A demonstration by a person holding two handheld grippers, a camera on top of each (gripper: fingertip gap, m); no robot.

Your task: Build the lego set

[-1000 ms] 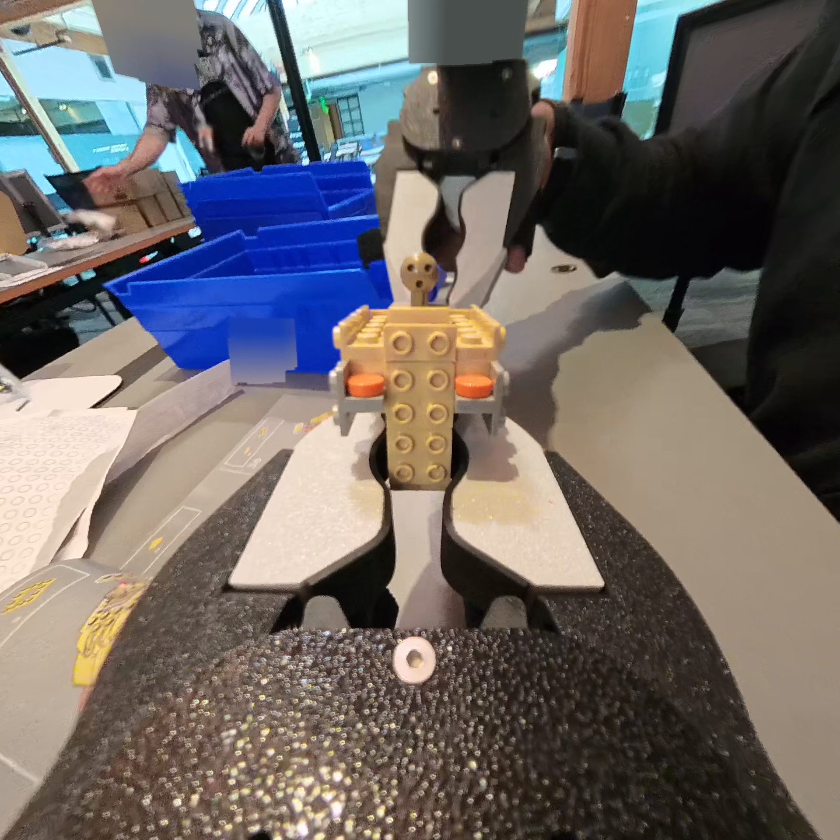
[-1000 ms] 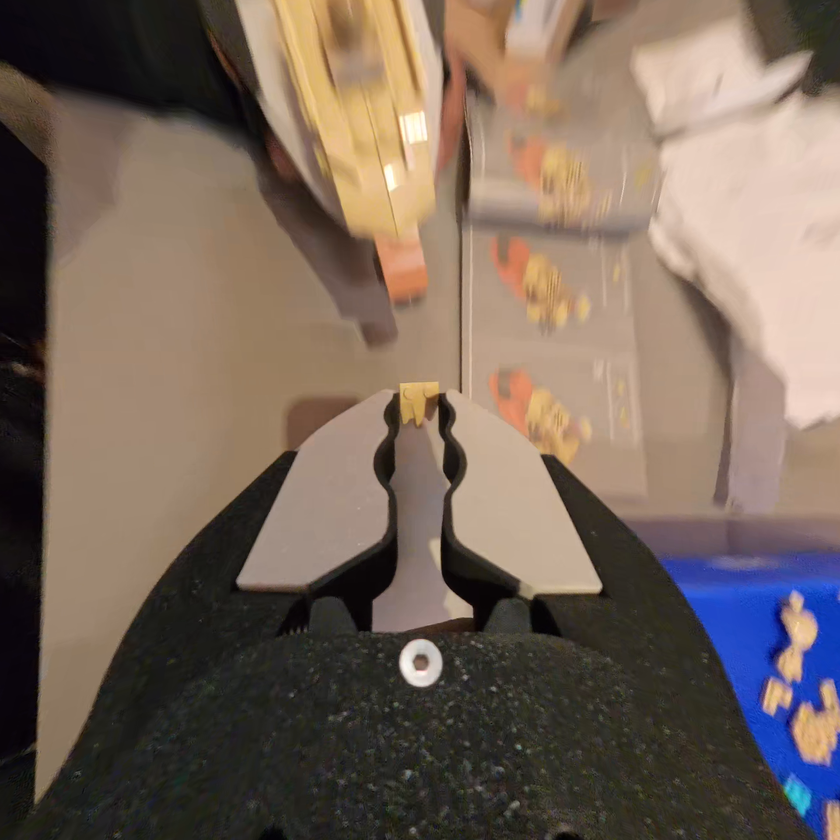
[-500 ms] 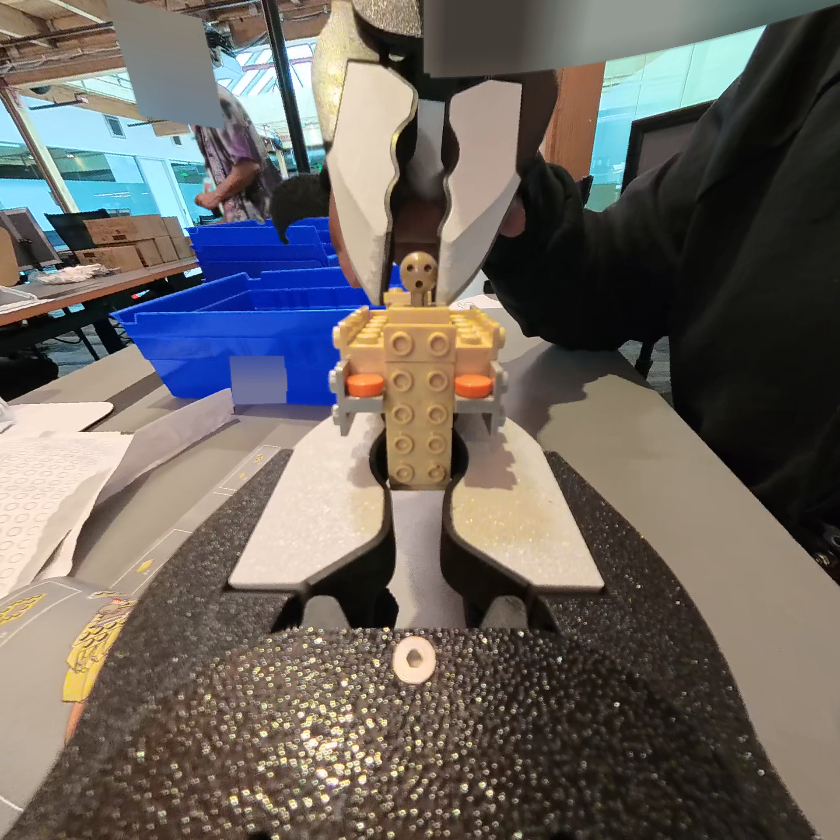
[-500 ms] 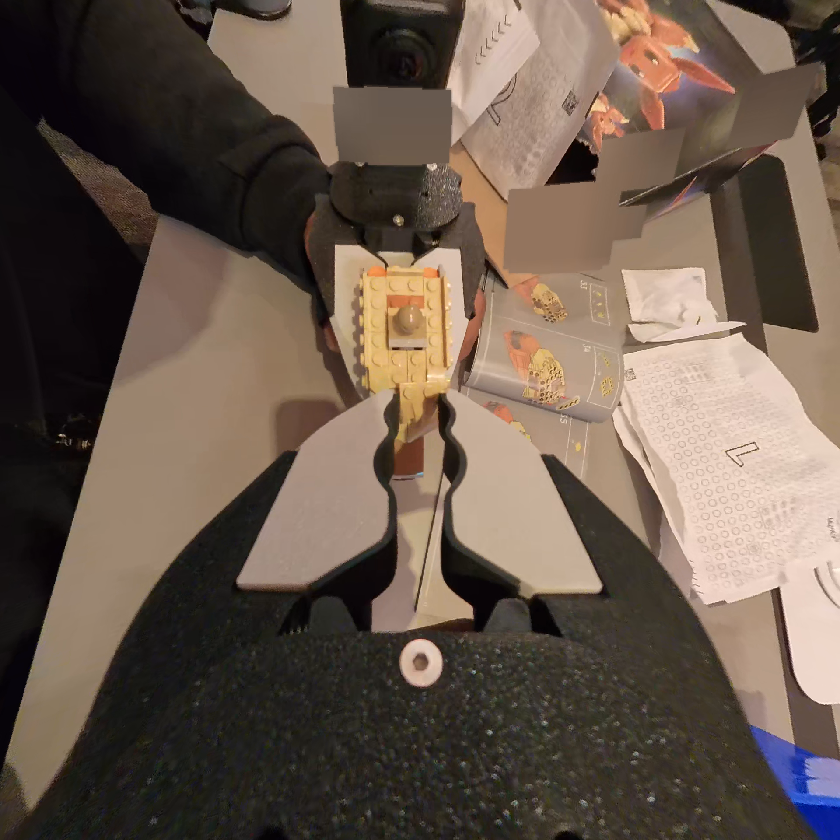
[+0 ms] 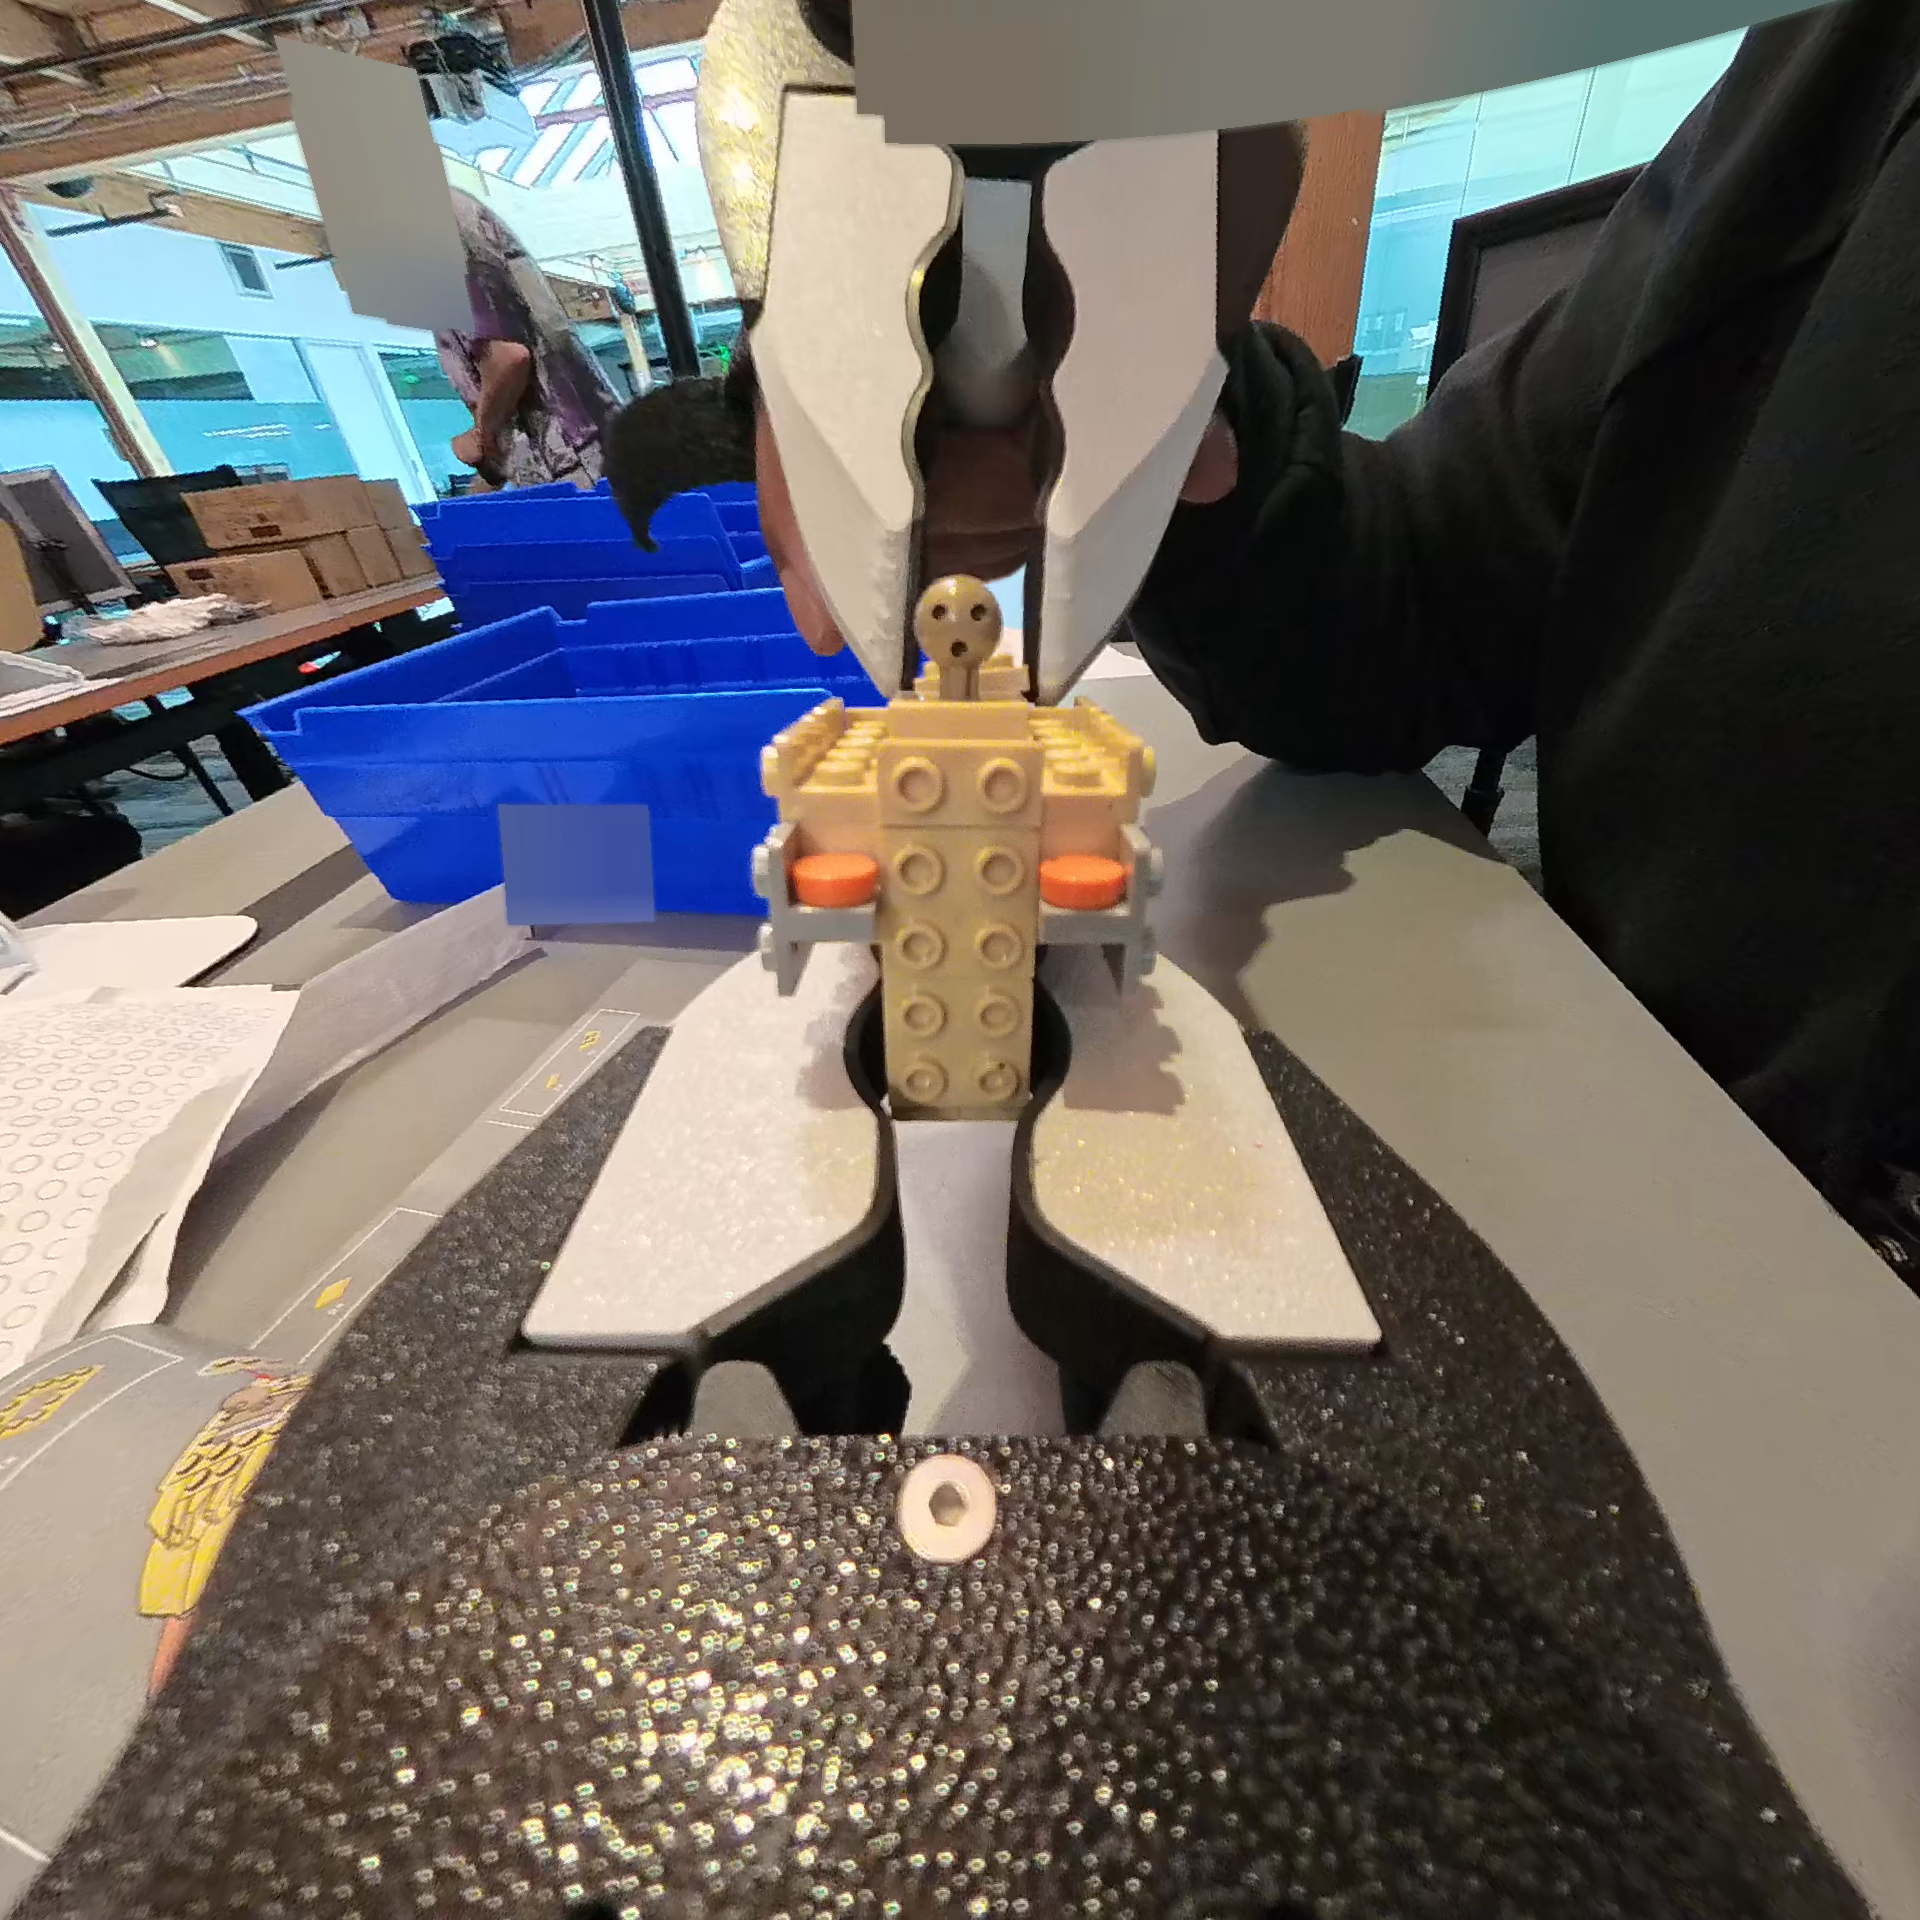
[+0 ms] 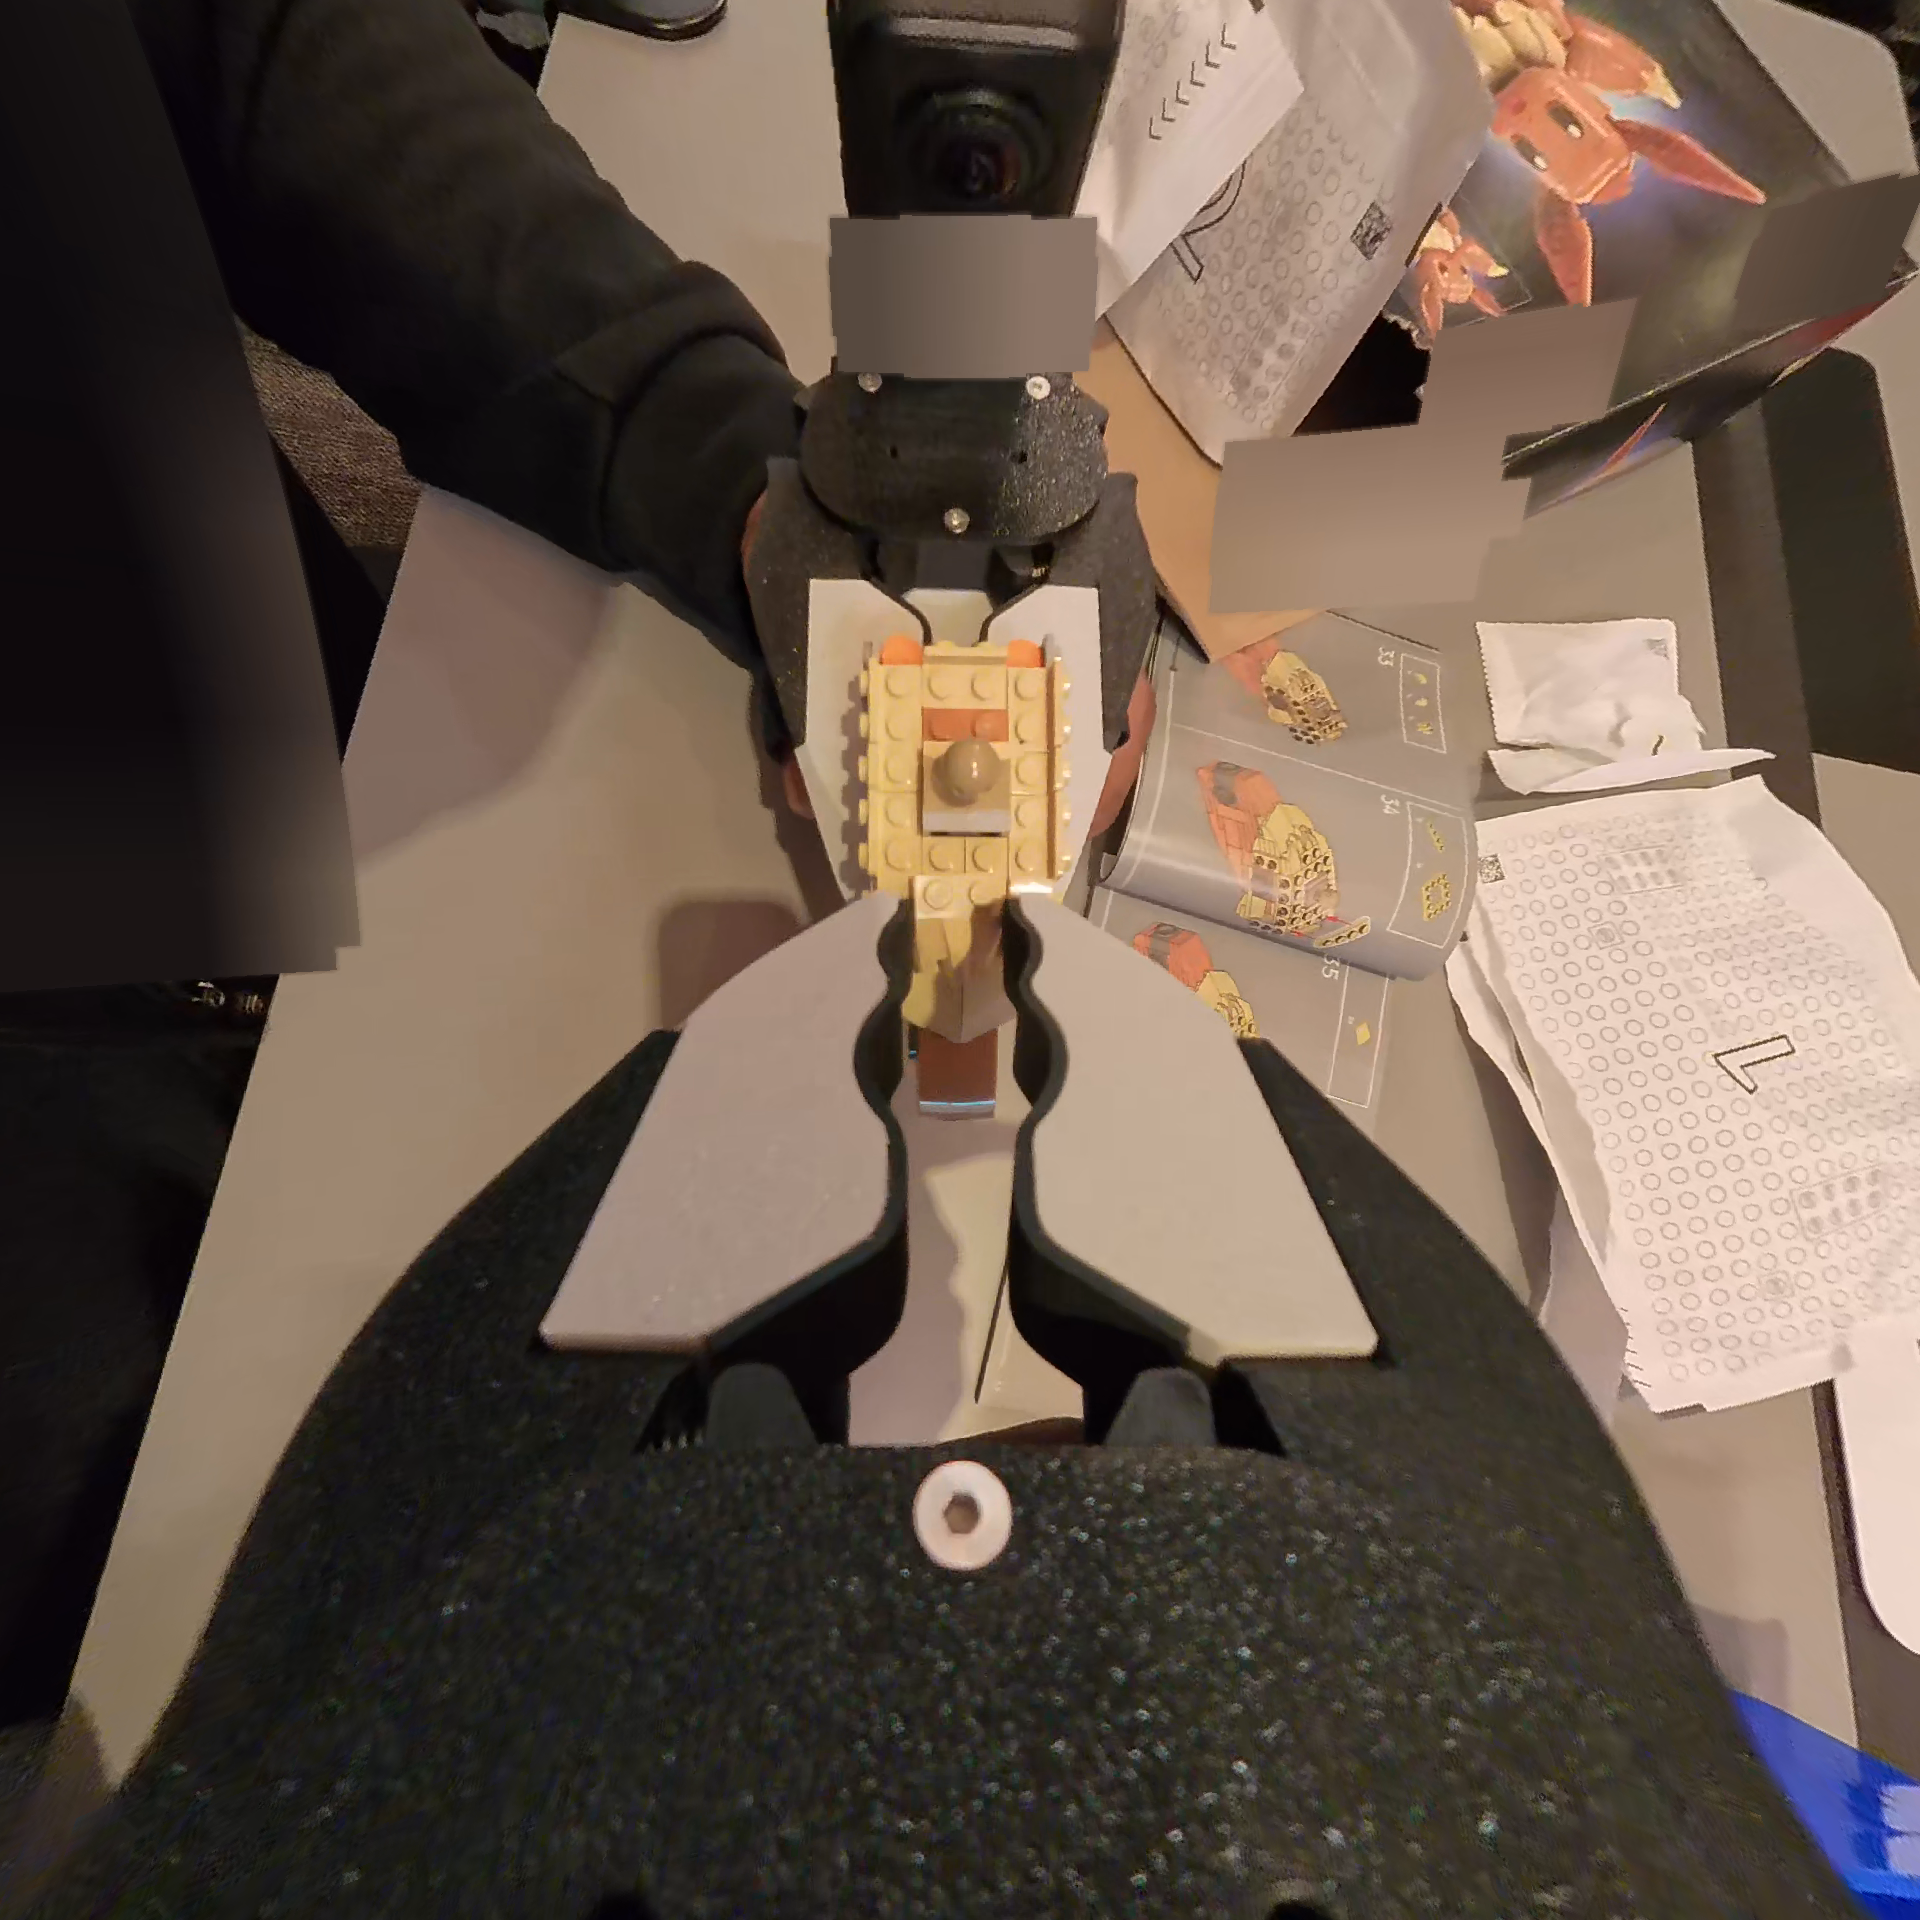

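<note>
1. The model (image 5: 958, 894) was a blocky tan build of studded plastic bricks with grey side brackets, two round orange studs and a ball-topped peg (image 5: 958, 629) standing on top.
2. The left gripper (image 5: 958, 1081) held it above the surface, its flat, pale, wavy-edged fingers (image 5: 727, 1174) pinching the tan column at the base.
3. The right gripper (image 6: 958, 935) came down from above; its fingers (image 6: 758, 1143) were slightly apart around the model's far end, and whether they gripped a small tan piece there could not be told.
4. Both gripper bodies were black and grainy, glittering in the light.
5. The surface (image 5: 1455, 1091) was smooth matte grey, carrying a booklet (image 6: 1299, 831), dotted white paper bags (image 6: 1714, 1091) and blue plastic bins (image 5: 520, 748).
6. Behind stood large windows, cardboard boxes on another table and a person.
</note>
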